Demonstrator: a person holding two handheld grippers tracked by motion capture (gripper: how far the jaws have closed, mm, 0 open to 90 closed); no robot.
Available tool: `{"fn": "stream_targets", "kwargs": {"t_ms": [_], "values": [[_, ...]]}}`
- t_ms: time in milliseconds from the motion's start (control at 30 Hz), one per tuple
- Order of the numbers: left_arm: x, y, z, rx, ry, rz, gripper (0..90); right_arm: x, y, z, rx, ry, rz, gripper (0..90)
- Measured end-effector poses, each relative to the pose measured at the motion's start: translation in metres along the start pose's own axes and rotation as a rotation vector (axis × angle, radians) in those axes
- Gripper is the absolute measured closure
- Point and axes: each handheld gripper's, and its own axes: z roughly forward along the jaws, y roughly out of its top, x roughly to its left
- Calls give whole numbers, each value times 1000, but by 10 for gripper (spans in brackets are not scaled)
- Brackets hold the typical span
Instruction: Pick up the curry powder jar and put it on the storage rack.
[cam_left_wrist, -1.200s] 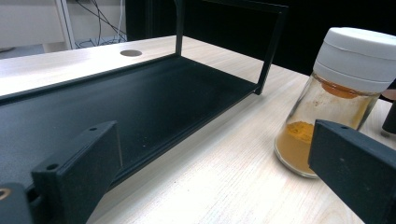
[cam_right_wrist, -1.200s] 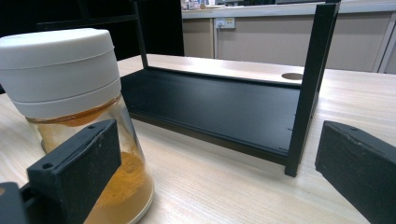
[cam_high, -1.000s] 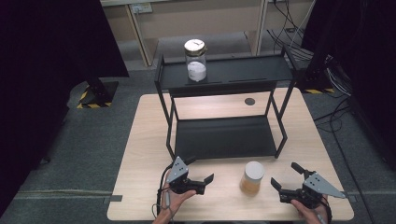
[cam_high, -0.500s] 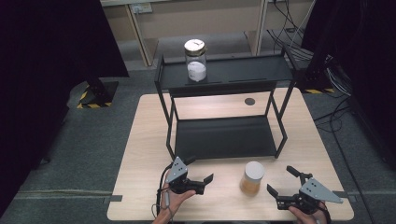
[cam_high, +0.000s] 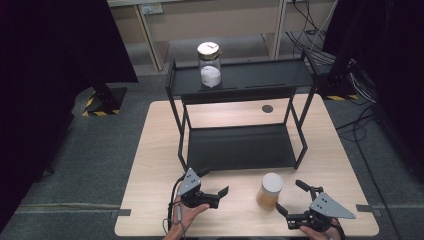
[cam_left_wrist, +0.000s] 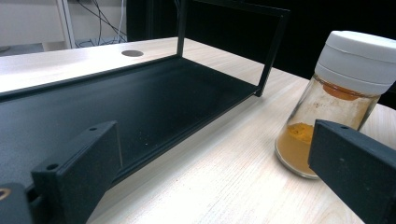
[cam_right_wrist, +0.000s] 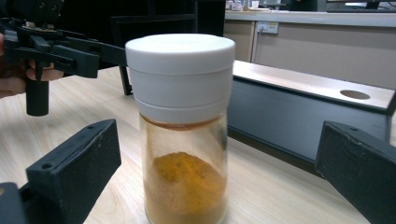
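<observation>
Spice jar (cam_high: 270, 190) upright on table (cam_high: 150, 150), just front of black rack (cam_high: 240, 150). R gripper (cam_high: 295, 202) at jar's 5 o'clock, jaws wide, straddling it in its own view — lined up for grab. L gripper (cam_high: 212, 185) at 9, wide, apart — probably standby.

Jar (cam_high: 269, 191): clear glass, white screw cap on, upright on the table. Orange-yellow powder fills roughly the bottom third, with a powder smear high on the inside wall under the cap. It sits at my 1 o'clock in the high view, just in front of the rack's lower shelf, near its front right leg. In my right gripper view the jar (cam_right_wrist: 181, 130) is dead centre at 12 o'clock, not touching anything.
</observation>
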Motion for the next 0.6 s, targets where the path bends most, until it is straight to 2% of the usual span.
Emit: {"fn": "stream_targets", "kwargs": {"t_ms": [600], "values": [[1, -2, 2, 7, -8, -3, 21, 0, 6, 27, 7, 48, -3, 26]]}}
